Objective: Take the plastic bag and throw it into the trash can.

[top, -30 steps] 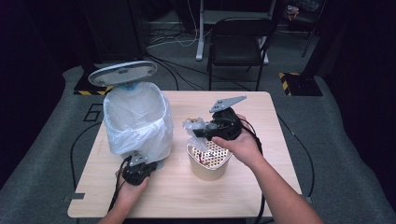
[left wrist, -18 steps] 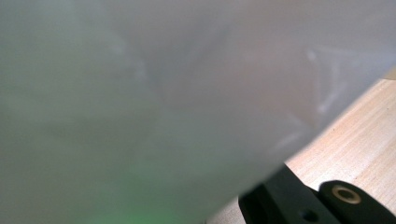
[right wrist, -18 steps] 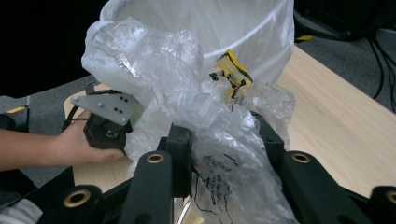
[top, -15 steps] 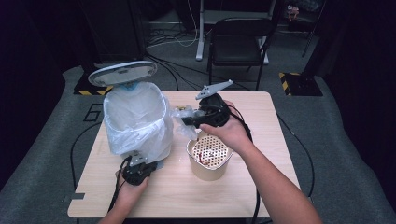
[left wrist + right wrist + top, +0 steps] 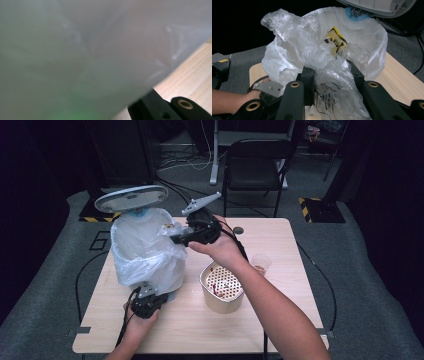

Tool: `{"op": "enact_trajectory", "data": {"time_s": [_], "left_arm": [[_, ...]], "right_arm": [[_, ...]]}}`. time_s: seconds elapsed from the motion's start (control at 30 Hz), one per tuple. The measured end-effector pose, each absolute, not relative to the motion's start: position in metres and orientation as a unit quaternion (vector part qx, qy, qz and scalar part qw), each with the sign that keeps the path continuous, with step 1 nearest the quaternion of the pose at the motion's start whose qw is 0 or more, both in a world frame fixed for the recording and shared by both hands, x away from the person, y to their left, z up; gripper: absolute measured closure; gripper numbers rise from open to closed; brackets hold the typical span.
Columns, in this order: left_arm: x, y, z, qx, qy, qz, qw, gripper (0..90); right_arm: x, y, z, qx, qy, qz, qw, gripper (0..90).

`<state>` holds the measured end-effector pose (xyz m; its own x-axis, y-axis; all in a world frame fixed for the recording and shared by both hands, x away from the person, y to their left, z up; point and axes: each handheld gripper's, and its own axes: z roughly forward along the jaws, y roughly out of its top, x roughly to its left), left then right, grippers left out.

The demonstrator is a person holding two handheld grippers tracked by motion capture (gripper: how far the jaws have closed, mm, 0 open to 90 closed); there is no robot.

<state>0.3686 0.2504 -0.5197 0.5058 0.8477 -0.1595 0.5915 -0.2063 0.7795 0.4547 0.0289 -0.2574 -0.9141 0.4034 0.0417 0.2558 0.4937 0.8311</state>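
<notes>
A bin point(image 5: 145, 251) lined with a white plastic bag stands at the table's left, its grey lid point(image 5: 131, 198) raised. My right gripper point(image 5: 176, 239) hovers at the bin's right rim, shut on a crumpled clear plastic wrapper point(image 5: 167, 230). In the right gripper view the wrapper point(image 5: 329, 82) bulges between the two black jaws, with the bag's open mouth point(image 5: 367, 37) just beyond. My left gripper point(image 5: 149, 303) rests on the table against the bin's base. The left gripper view has the white bag point(image 5: 87, 50) pressed close and one black jaw low at the right.
A beige container point(image 5: 222, 290) with a perforated insert and reddish scraps stands mid-table. A small clear cup point(image 5: 260, 263) sits to its right. The wooden table point(image 5: 285, 237) ends close behind the bin. A black chair point(image 5: 255, 160) stands beyond the far edge.
My right gripper has lifted the wrapper from above the beige container and carried it left to the bin's rim. The left gripper has stayed at the bin's base.
</notes>
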Motion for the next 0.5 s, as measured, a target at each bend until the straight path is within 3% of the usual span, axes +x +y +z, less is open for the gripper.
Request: {"op": "enact_trajectory", "data": {"time_s": [0.5], "left_arm": [[0.368,0.250,-0.519,0.760,0.474,0.154,0.418,90.0]], "right_arm": [[0.471,0.078,-0.263,0.185,0.861,0.467,0.079,66.1]]}}
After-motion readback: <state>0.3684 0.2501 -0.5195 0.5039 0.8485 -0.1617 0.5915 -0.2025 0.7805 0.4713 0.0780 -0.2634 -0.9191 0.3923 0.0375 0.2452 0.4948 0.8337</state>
